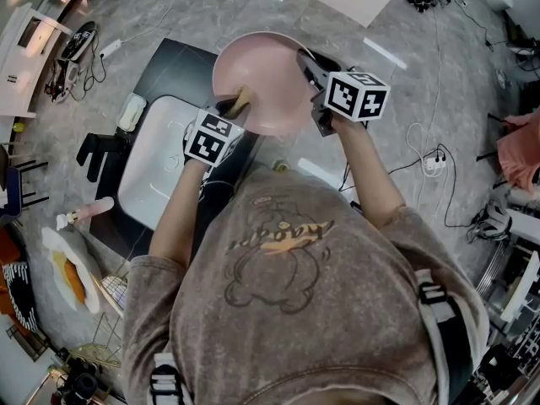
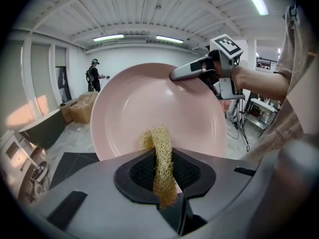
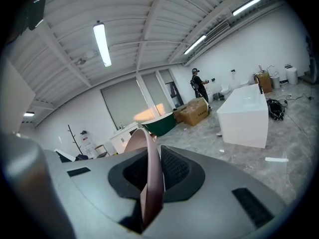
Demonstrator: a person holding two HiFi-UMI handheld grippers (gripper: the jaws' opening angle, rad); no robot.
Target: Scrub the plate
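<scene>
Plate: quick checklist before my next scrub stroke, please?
1. Hold: right gripper clamped on the plate rim: ok.
2. Tool: left gripper clamped on the scrubber: ok.
3. Plate's inner face turned toward the scrubber: ok.
4. Scrubber tip touching the plate: cannot tell.
5. Plate held above the sink: cannot tell.

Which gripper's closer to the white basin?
Left. The left gripper, shut on the scrubber, is by the right edge of the basin; the right gripper, shut on the plate, is farther right.
</scene>
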